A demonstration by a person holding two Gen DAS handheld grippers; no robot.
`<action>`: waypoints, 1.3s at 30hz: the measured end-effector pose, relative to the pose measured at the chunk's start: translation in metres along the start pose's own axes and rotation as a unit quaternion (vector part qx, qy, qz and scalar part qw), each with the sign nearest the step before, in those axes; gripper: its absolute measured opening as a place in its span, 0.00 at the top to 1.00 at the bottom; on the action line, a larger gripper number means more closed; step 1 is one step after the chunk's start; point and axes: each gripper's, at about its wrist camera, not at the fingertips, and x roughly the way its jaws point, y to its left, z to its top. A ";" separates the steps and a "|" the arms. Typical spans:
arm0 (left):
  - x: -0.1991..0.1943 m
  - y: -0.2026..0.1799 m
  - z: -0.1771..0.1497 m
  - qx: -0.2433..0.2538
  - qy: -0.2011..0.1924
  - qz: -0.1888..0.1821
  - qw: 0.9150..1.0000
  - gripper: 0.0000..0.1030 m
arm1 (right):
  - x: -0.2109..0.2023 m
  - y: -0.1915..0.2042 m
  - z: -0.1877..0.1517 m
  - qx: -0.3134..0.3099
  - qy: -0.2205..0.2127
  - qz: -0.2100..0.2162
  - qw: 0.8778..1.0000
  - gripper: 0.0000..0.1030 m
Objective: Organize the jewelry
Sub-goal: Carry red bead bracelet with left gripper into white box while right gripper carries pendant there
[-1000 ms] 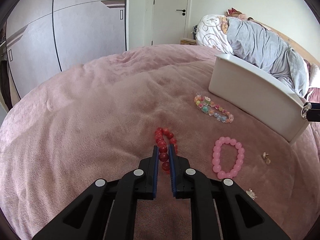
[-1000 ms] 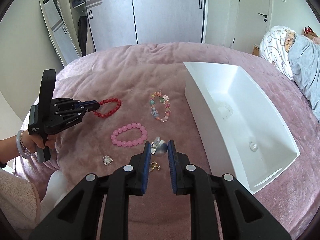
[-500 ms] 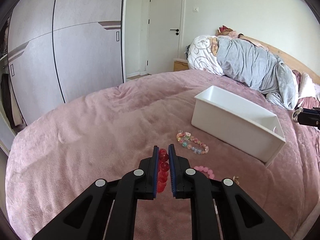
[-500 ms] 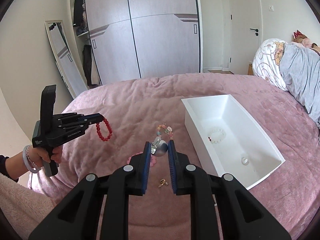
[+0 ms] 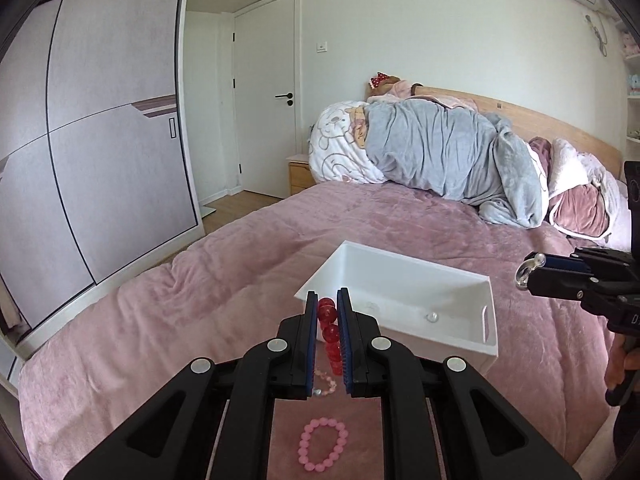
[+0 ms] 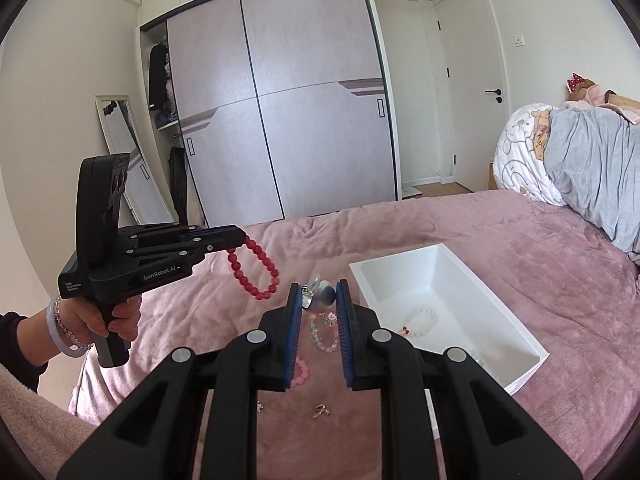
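My left gripper (image 5: 328, 300) is shut on a red bead bracelet (image 5: 330, 332), which hangs from it high above the bed in the right wrist view (image 6: 254, 270). My right gripper (image 6: 318, 292) is shut on a silver earring (image 6: 320, 294), also seen at its tip in the left wrist view (image 5: 528, 270). The white box (image 5: 460, 280) sits on the pink bedspread and holds a pale bead bracelet (image 6: 420, 322). A pink bead bracelet (image 5: 323, 444) and a multicolour bracelet (image 6: 324, 338) lie on the bed below the grippers.
Small gold and silver pieces (image 6: 322, 410) lie on the bedspread (image 5: 160, 320) near its front edge. A grey blanket pile (image 5: 440, 152) and pillows lie at the headboard. A wardrobe (image 6: 300, 100) and a door stand beyond the bed.
Both grippers have risen well above the bed, each still holding its piece. The red bracelet was lifted off the bedspread and now hangs free. The box looks farther below.
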 end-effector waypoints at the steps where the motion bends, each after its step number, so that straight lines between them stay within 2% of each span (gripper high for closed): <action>1: 0.004 -0.004 0.005 0.001 0.002 -0.007 1.000 0.86 | -0.001 -0.004 0.002 0.002 -0.004 -0.002 1.000 0.83; 4: 0.020 -0.013 0.019 0.014 0.009 -0.014 1.000 0.86 | 0.001 -0.015 0.005 -0.002 -0.013 -0.025 1.000 0.83; 9: 0.053 -0.028 0.039 0.025 0.018 -0.024 0.999 0.86 | 0.009 -0.034 0.001 -0.012 -0.020 -0.099 0.995 0.83; 12: 0.077 -0.035 0.049 0.032 0.024 -0.027 0.999 0.86 | 0.020 -0.046 -0.004 -0.008 -0.014 -0.112 0.994 0.83; 19: 0.149 -0.044 0.058 0.019 0.057 -0.027 0.998 0.86 | 0.049 -0.077 -0.019 0.004 -0.002 -0.134 0.991 0.83; 22: 0.179 -0.047 0.052 0.023 0.076 -0.018 0.997 0.86 | 0.063 -0.091 -0.029 0.003 0.013 -0.148 0.989 0.83; 27: 0.220 -0.052 0.035 0.026 0.106 -0.011 0.994 0.86 | 0.083 -0.117 -0.042 0.028 0.034 -0.143 0.989 0.83; 37: 0.257 -0.067 0.013 0.044 0.134 -0.001 0.990 0.85 | 0.093 -0.133 -0.049 0.042 0.053 -0.140 0.988 0.80; 39: 0.258 -0.068 0.010 0.045 0.139 0.003 0.989 0.85 | 0.094 -0.131 -0.048 0.040 0.053 -0.139 0.988 0.69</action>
